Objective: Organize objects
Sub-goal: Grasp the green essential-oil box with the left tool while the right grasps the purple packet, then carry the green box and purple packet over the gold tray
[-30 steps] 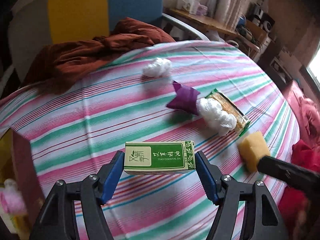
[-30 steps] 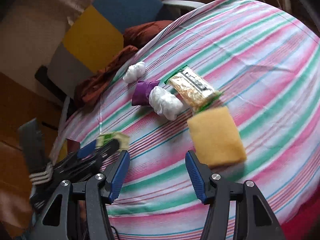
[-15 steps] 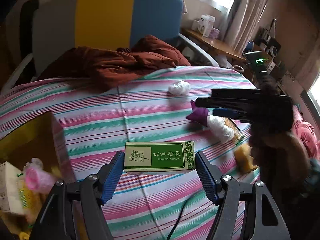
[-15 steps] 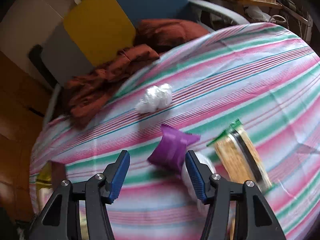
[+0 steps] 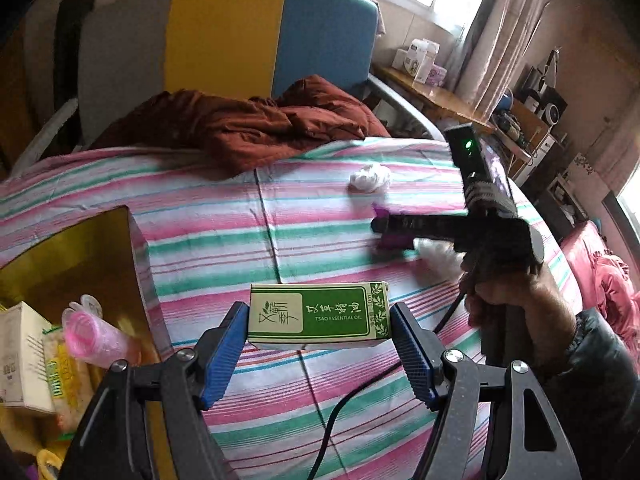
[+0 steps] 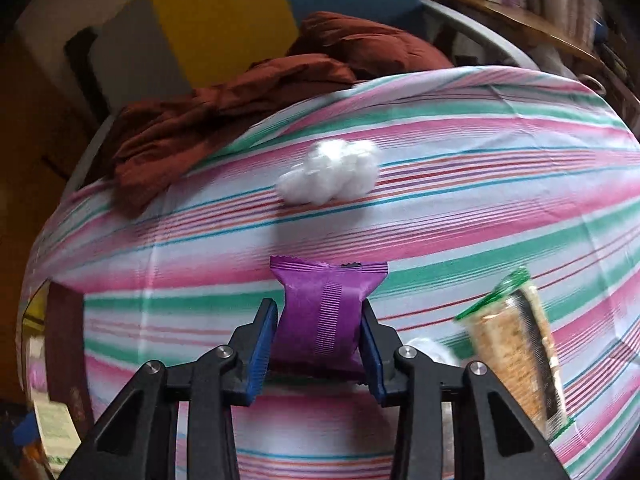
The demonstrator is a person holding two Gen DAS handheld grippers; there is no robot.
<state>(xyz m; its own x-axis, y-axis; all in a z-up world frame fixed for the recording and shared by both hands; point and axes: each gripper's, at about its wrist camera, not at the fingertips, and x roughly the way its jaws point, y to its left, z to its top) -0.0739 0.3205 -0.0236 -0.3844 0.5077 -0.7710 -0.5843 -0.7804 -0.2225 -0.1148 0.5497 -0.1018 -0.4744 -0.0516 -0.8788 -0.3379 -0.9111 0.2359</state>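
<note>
The left tool (image 5: 318,334) had its blue-padded fingers closed against the two short ends of a green and cream cardboard box printed "TSAO ESSENTIAL OIL" (image 5: 318,310), holding it level above the surface (image 5: 240,240), which was covered by a cloth striped in pink, green and white. To the left of that tool stood an open gold-lined cardboard box (image 5: 80,248), and in it lay a pink ridged plastic tube (image 5: 94,334), a white carton (image 5: 22,356) and a yellow snack packet (image 5: 66,384).

The right tool (image 6: 319,334) was clamped on a purple crimped foil sachet (image 6: 326,308), its pads pressing the sachet's two sides so that the upper crimped edge flared above them. In the left wrist view that same tool (image 5: 390,226) reached out over the striped cloth from the right, gripped by a hand (image 5: 508,296) in a dark sleeve.

Beyond the sachet a white clump of cotton balls (image 6: 330,176) lay on the cloth, well apart from it. To the right, a clear packet with green edges and grainy brown contents (image 6: 516,356) lay near the tool, blurred. A rust-brown crumpled garment (image 6: 240,108) was heaped at the far edge, against a chair back with grey, yellow and blue panels (image 5: 224,36).
</note>
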